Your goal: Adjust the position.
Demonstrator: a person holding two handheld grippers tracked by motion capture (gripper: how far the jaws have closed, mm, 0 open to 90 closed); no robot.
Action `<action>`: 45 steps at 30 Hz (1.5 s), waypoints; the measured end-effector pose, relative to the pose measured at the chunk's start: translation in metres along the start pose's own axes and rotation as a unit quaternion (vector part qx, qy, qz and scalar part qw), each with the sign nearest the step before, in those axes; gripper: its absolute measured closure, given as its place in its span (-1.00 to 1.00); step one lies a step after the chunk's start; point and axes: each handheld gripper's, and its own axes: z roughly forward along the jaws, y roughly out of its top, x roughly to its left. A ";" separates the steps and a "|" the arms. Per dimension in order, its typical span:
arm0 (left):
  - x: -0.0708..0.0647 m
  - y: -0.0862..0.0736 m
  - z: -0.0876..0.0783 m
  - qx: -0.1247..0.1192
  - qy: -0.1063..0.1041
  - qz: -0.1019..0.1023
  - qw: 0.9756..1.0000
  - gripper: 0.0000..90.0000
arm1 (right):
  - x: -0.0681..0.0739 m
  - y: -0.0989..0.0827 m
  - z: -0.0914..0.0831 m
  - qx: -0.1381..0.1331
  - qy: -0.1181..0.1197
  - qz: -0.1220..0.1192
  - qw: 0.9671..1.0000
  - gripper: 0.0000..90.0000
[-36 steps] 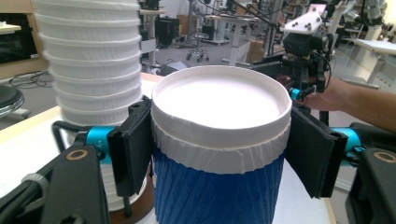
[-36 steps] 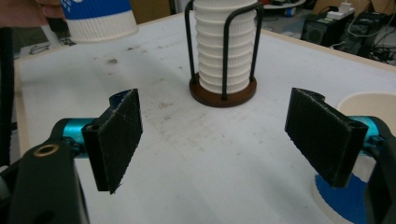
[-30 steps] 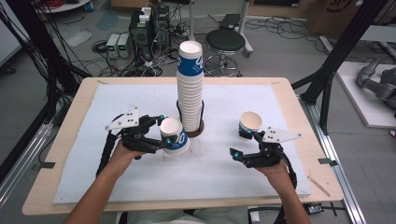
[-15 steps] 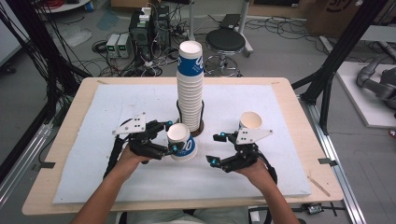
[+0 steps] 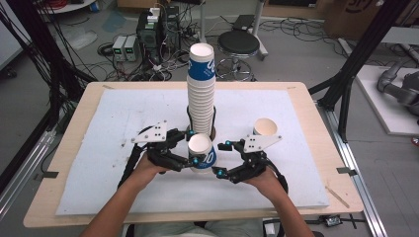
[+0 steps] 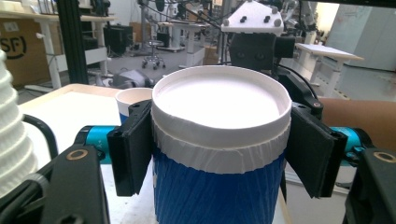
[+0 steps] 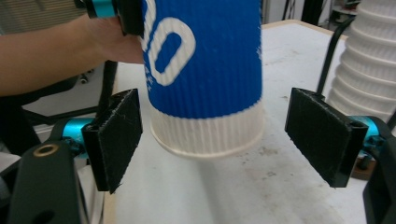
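The blue paper cup is held clear of the white mat, just before the cup stack, clamped near its rim by the left gripper, while the right gripper has its jaws wide on both sides of the cup's base without touching.

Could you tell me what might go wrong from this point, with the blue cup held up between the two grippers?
1. The left gripper pinches the blue cup just under its rim; a harder squeeze could crush the thin paper wall.
2. The right gripper is open around the cup's base, pads not touching; closing off-centre could twist the cup out of the left grip.
3. The tall cup stack stands right behind; a bump from either gripper might topple it.
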 end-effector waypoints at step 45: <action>-0.009 -0.004 0.012 0.021 -0.014 -0.008 1.000 -0.64 | 0.006 0.000 0.008 0.052 0.028 -0.024 0.998 -0.23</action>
